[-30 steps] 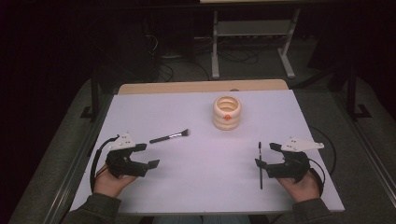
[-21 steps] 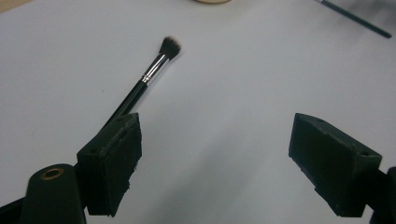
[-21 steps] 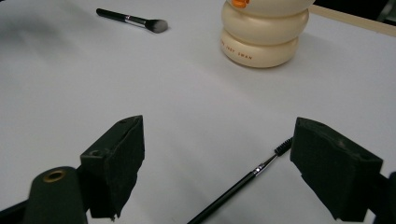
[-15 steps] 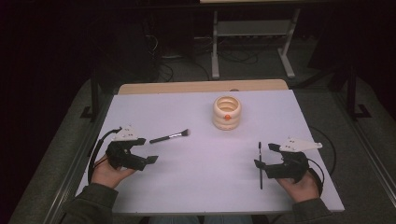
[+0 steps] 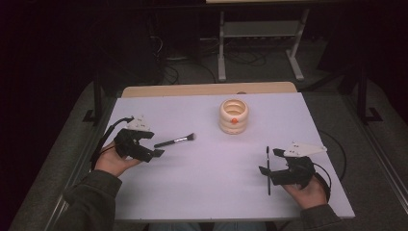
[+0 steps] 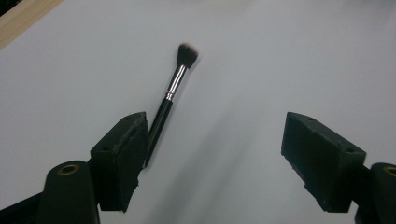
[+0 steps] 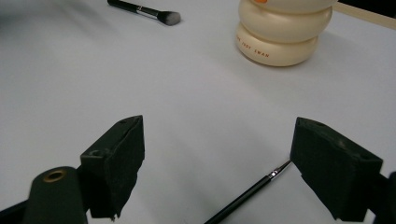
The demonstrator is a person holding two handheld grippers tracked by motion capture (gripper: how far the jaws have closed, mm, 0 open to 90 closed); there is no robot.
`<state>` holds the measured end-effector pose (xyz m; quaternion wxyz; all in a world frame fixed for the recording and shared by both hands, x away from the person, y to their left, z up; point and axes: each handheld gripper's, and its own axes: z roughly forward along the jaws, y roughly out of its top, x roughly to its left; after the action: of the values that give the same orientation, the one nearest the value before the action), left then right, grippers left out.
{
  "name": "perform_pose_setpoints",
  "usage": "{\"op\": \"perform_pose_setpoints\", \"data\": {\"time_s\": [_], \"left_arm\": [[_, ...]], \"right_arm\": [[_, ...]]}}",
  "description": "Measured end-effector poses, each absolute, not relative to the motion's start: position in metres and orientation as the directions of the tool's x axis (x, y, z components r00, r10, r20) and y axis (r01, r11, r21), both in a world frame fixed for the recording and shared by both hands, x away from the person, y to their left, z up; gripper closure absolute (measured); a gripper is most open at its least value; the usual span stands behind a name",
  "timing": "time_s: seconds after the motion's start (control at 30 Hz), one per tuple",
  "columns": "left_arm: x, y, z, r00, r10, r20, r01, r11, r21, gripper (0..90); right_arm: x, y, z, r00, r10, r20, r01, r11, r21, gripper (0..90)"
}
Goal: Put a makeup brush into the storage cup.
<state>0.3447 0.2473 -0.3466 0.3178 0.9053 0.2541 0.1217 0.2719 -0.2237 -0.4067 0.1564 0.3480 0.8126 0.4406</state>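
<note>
A black make-up brush (image 5: 175, 140) with a silver ferrule lies on the white table (image 5: 202, 192), bristles to the right. My left gripper (image 5: 153, 145) hovers at its handle end. In the left gripper view the brush (image 6: 173, 91) runs down beside the inner face of one jaw. My left gripper (image 6: 219, 154) is open. Its jaws have just been closing a little, and no pad presses on the brush. My right gripper (image 5: 269, 161) stands open over a thin black liner brush (image 5: 268, 179). That thin brush (image 7: 247, 193) lies on the table between the jaws of my right gripper (image 7: 217, 158), apart from both.
A cream ringed holder (image 5: 234, 116) with an orange dot stands at the back middle of the table, and it rises ahead in the right gripper view (image 7: 280, 32). A wooden strip (image 5: 207, 89) borders the far edge. A metal stand's legs (image 5: 260, 53) are on the floor beyond.
My left hand has moved forward and a little up, from the near left of the table to the make-up brush's handle end. The right hand has stayed put.
</note>
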Motion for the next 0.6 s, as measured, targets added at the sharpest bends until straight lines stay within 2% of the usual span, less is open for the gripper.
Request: {"op": "perform_pose_setpoints", "data": {"time_s": [0.6], "left_arm": [[0.398,0.225,-0.363,0.848,0.528,0.049,0.423,-0.729,0.538,23.8]], "right_arm": [[0.274,-0.225,-0.406,-0.716,0.695,0.064,0.432,0.368,0.823,16.8]]}}
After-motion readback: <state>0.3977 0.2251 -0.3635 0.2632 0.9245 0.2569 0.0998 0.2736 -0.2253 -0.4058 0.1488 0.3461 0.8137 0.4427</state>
